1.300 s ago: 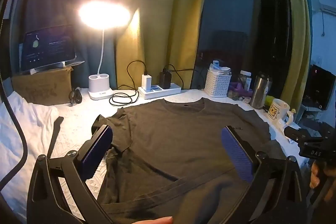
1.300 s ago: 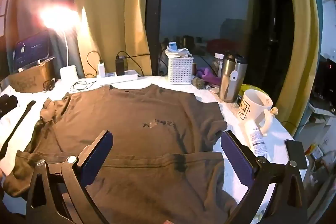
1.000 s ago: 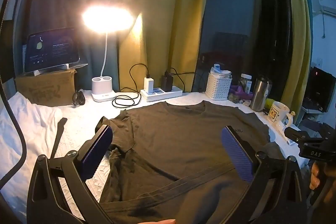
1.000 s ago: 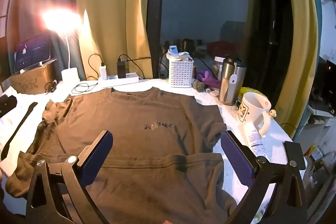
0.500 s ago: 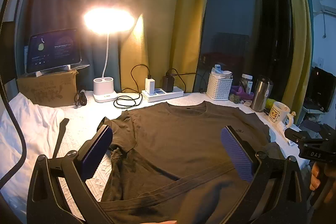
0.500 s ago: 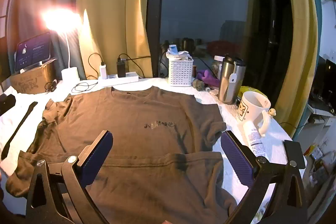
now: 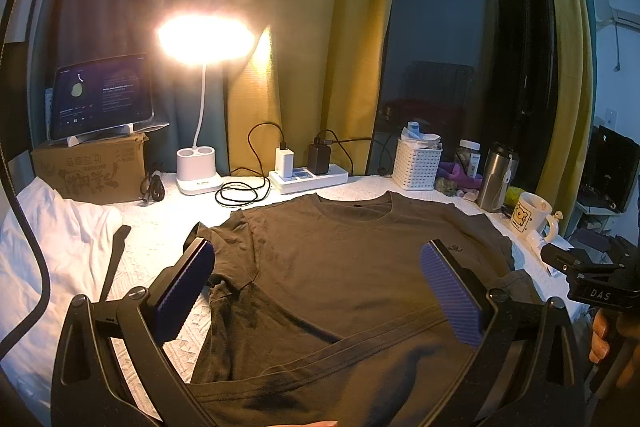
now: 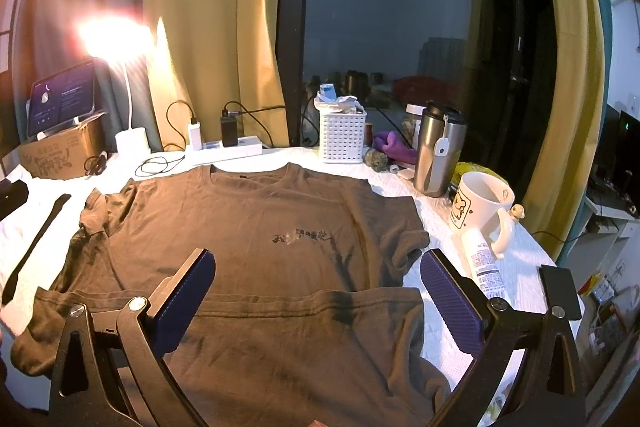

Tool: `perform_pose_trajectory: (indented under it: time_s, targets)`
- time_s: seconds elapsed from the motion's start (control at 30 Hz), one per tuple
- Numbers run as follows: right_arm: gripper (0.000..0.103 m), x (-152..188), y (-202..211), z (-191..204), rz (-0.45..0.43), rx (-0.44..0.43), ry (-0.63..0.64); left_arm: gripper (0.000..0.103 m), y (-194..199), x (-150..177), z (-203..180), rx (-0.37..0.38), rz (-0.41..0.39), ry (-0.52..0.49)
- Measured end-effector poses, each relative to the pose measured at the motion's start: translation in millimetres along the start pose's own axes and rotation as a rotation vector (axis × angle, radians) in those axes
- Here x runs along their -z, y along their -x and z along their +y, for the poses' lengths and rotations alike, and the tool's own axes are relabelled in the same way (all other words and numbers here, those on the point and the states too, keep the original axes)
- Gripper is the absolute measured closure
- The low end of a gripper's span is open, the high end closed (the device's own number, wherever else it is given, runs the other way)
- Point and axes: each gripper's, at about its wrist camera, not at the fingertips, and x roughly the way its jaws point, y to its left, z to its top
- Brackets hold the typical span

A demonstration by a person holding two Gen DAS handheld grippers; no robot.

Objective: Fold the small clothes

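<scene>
T-shirt (image 8: 256, 247) lies flat on white surface (image 8: 516, 275), hem folded up. White basket (image 8: 343, 137) at 12 o'clock holds crumpled paper. Mug (image 8: 478, 207) at 2 o'clock, contents unclear. Left gripper (image 7: 316, 291) and right gripper (image 8: 316, 297): jaws spread, holding nothing.

Left hand-held gripper (image 7: 316, 291) jaws spread wide, empty; right hand-held gripper (image 8: 318, 297) likewise wide, empty.
</scene>
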Motion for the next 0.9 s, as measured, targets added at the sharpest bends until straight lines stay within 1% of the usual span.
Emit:
perform_pose_trajectory:
  time_s: [0.37, 0.7, 0.9]
  targets:
    - [0.0, -0.2, 0.3, -1.0, 0.003, -0.001, 0.005, 0.001, 0.9, -0.5, -2.2, 0.0, -0.002, -0.005]
    - [0.0, 0.3, 0.8, -0.9, 0.002, 0.0, 0.003, 0.001, 2.8, -1.5, -6.2, 0.016, -0.004, -0.005]
    - [0.0, -0.4, 1.0, -1.3, 0.001, 0.001, 0.004, 0.001, 2.3, -3.7, -4.5, 0.038, -0.001, 0.023]
